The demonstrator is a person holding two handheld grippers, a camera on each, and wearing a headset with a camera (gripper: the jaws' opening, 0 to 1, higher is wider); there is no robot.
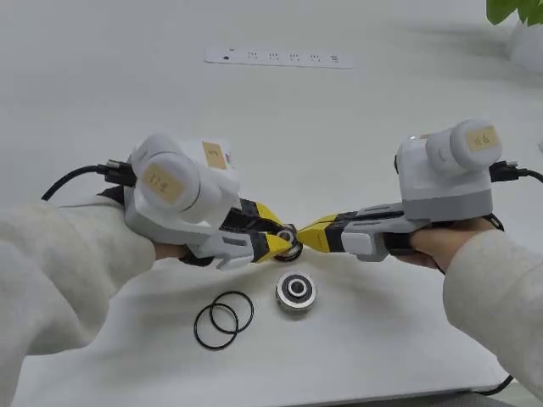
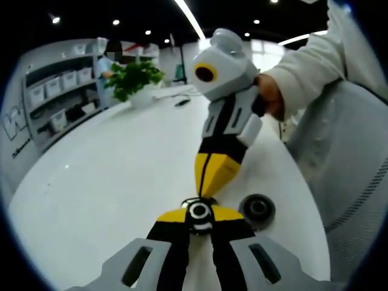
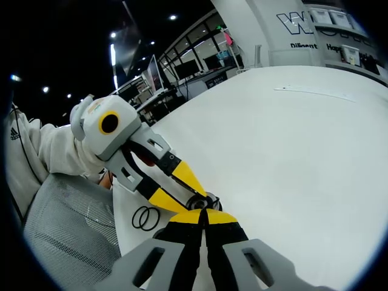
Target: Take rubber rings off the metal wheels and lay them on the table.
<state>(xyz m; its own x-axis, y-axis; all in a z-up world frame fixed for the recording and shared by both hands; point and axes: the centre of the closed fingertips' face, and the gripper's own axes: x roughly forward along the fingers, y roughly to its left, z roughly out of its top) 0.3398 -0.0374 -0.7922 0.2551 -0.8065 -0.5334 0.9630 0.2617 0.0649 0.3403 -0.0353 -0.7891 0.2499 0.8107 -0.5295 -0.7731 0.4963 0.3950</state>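
Left tool [image 1: 282,235] clamping wheel [image 2: 199,211], right tool [image 1: 304,236] perhaps pinching ring [image 1: 293,253], labels [image 1: 215,155] illegible

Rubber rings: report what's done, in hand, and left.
Done: two rubber rings lie on the table beside a loose wheel. In hand: the left gripper clamps a second wheel while the right gripper, tips closed, meets its rim. Left: that wheel's ring; whether the loose wheel carries one is unclear.

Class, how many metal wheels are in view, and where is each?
2. One metal wheel lies on the table beside the loose rubber rings; the other wheel is clamped in the left tongs.
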